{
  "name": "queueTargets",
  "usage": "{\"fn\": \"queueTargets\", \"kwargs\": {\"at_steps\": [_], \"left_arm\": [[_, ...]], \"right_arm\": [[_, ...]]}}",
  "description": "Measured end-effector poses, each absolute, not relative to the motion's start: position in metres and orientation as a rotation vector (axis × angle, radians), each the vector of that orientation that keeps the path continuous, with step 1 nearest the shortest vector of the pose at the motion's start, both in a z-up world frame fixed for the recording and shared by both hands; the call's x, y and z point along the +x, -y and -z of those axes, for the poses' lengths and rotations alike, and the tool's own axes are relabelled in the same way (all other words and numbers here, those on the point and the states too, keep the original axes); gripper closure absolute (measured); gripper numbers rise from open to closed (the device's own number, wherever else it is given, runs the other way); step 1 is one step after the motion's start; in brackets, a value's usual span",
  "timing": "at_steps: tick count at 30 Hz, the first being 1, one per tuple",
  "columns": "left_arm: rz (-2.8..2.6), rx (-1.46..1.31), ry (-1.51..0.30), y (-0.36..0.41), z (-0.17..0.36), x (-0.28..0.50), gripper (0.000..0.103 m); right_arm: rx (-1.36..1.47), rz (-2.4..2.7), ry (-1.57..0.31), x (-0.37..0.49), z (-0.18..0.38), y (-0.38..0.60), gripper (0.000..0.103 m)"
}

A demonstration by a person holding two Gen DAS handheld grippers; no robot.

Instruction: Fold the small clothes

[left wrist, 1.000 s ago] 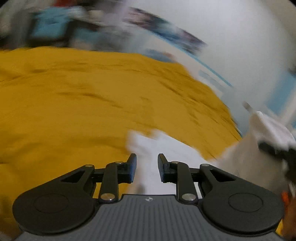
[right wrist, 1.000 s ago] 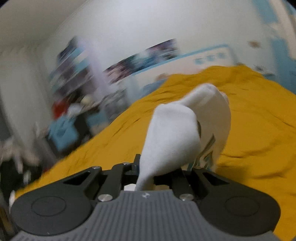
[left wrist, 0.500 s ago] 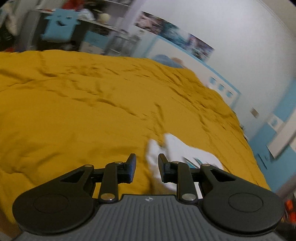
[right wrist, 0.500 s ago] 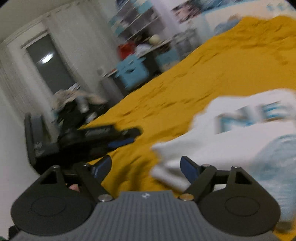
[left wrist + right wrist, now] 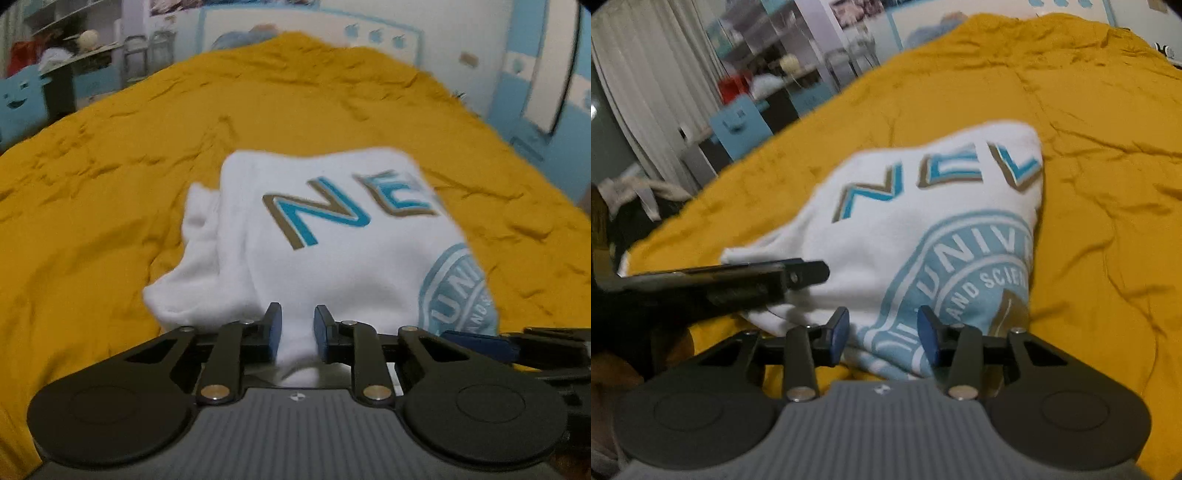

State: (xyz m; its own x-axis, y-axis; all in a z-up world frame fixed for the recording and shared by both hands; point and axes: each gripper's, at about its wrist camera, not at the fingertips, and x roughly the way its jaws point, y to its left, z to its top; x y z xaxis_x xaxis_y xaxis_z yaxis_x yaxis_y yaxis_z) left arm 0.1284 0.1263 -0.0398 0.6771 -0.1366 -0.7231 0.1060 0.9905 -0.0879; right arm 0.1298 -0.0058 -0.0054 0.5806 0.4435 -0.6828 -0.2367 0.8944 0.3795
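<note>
A small white shirt (image 5: pixel 332 258) with blue "NE" lettering and a round blue seal lies bunched on the yellow bedspread (image 5: pixel 110 184). My left gripper (image 5: pixel 297 328) sits low at its near edge. Its jaws are closing, with a fold of white cloth in the narrow gap, and the pads do not clearly press it. In the right wrist view the shirt (image 5: pixel 923 229) shows its seal. My right gripper (image 5: pixel 882 332) straddles the printed near edge, its jaws closing but still apart from the cloth. The left gripper's fingers (image 5: pixel 805 273) reach in from the left.
The yellow bedspread (image 5: pixel 1089 147) spreads wide around the shirt, rumpled. Beyond the bed's left side stand a blue box (image 5: pixel 738 125), cluttered shelves (image 5: pixel 66 55) and a white curtain (image 5: pixel 646 92). A pale wall with blue trim (image 5: pixel 535 74) backs the bed.
The right gripper let go of the shirt it held up, and the shirt now lies on the bed. Both grippers have come down to its near edge, the left one swinging over to it.
</note>
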Motion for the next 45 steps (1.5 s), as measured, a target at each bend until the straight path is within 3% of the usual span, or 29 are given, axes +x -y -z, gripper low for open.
{"fn": "queueTargets", "kwargs": {"at_steps": [7,12,17,22,24,29,32,45], "left_arm": [[0.090,-0.113,-0.889,-0.137,0.037,0.129,0.081],[0.077,-0.070,-0.842,-0.131,0.029,0.122,0.081],[0.041,-0.048,-0.835,-0.123,0.011,0.113,0.081],[0.056,-0.046,-0.875,-0.116,-0.008,0.092,0.066],[0.051,-0.054,-0.860,-0.113,-0.016,0.078,0.043],[-0.003,-0.026,-0.846,-0.096,-0.034,0.052,0.039],[0.006,-0.038,-0.848,-0.087,-0.043,0.041,0.023],[-0.007,-0.053,-0.832,-0.064,-0.052,0.018,0.025]], "right_arm": [[0.257,-0.397,-0.939,0.117,0.006,0.021,0.072],[0.427,-0.437,-0.866,0.102,-0.001,0.051,0.053],[0.407,-0.349,-0.908,0.098,-0.025,0.057,0.049],[0.379,-0.281,-0.935,0.090,-0.056,0.058,0.034],[0.329,-0.252,-0.944,0.079,-0.063,0.056,0.026],[0.275,-0.231,-0.993,0.056,-0.064,0.057,0.022],[0.257,-0.210,-1.044,0.049,-0.059,0.059,0.022],[0.216,-0.220,-0.997,0.018,-0.072,0.066,0.022]]}}
